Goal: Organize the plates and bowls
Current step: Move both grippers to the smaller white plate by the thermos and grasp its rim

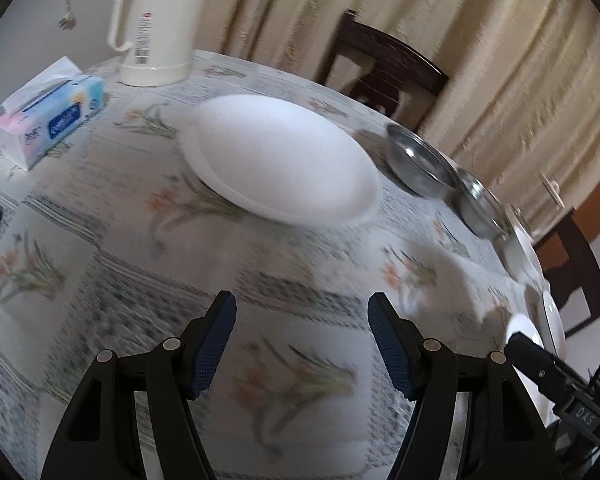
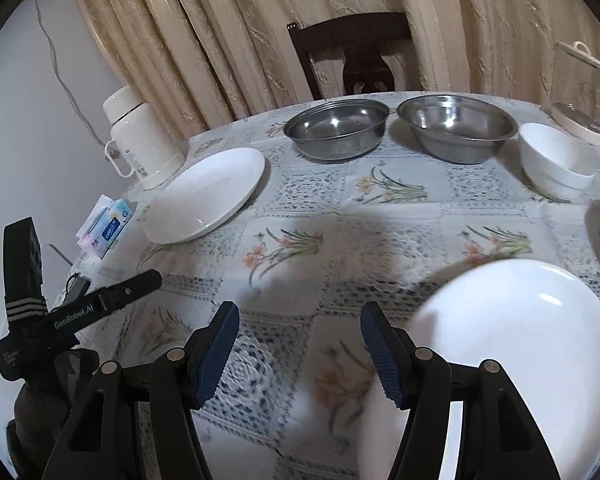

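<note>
A white plate [image 1: 280, 164] lies on the flowered tablecloth ahead of my open, empty left gripper [image 1: 302, 344]; it also shows at the left in the right wrist view [image 2: 208, 196]. Two steel bowls [image 2: 336, 128] [image 2: 456, 126] stand side by side at the far edge, with a white bowl [image 2: 552, 164] to their right. A second white plate [image 2: 512, 332] lies just right of my open, empty right gripper [image 2: 300, 344]. The steel bowls show at the right in the left wrist view [image 1: 420, 164].
A white thermos jug [image 1: 160, 24] and a tissue box [image 1: 50, 114] stand at the table's far left. A glass kettle [image 2: 584, 92] stands at the far right. Dark wooden chairs [image 2: 352, 56] stand against the curtain. The left gripper's body [image 2: 80, 312] shows at the left edge.
</note>
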Tool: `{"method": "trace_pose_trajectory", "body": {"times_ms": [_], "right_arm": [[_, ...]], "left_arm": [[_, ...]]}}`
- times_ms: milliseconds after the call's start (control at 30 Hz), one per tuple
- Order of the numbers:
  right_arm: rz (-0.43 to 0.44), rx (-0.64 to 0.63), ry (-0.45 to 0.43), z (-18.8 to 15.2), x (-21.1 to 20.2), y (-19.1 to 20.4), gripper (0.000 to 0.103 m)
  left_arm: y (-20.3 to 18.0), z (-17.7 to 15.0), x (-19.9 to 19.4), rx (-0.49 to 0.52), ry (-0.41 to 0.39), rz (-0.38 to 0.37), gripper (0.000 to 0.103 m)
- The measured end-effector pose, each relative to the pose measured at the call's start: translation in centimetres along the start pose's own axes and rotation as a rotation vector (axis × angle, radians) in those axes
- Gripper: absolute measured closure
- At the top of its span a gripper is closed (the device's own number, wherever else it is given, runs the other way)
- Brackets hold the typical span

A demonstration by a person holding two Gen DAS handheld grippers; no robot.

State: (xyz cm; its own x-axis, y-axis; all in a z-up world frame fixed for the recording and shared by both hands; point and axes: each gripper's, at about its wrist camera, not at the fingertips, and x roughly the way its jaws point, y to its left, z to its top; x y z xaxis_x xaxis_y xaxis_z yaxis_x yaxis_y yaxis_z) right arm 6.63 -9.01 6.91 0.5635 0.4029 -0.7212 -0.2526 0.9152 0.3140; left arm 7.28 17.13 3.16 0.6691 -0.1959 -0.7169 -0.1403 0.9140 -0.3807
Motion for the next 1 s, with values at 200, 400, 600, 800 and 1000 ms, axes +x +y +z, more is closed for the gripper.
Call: {"method": "trace_pose_trajectory", "body": {"times_ms": [200,400,600,800,1000], "right_arm": [[0.037,0.030,0.058,1.1,2.6,1.3,0.037],[0.034,0.036,0.090,2.4,4.9,2.3,0.037],[0.020,0.027,0.102,4.1,7.1,3.5,0.037],[0.067,0.051,0.142,5.6,9.6,4.5,0.037],[0.082,0.046,0.156,7.6,11.1,5.6,0.043]], "left_arm": [[2.8,2.7,0.4,-0.058,-0.010,0.020,0.034],[4.3,5.3,1.3,-0.054,-0.021,0.056,0.034],[5.1,8.0,3.1,-0.038,-0.015,0.074,0.034],[6.3,10.3,4.9,-0.033,-0.004,0.075,0.034],[7.6,12.7,7.0,-0.061,0.021,0.059,0.035]]}}
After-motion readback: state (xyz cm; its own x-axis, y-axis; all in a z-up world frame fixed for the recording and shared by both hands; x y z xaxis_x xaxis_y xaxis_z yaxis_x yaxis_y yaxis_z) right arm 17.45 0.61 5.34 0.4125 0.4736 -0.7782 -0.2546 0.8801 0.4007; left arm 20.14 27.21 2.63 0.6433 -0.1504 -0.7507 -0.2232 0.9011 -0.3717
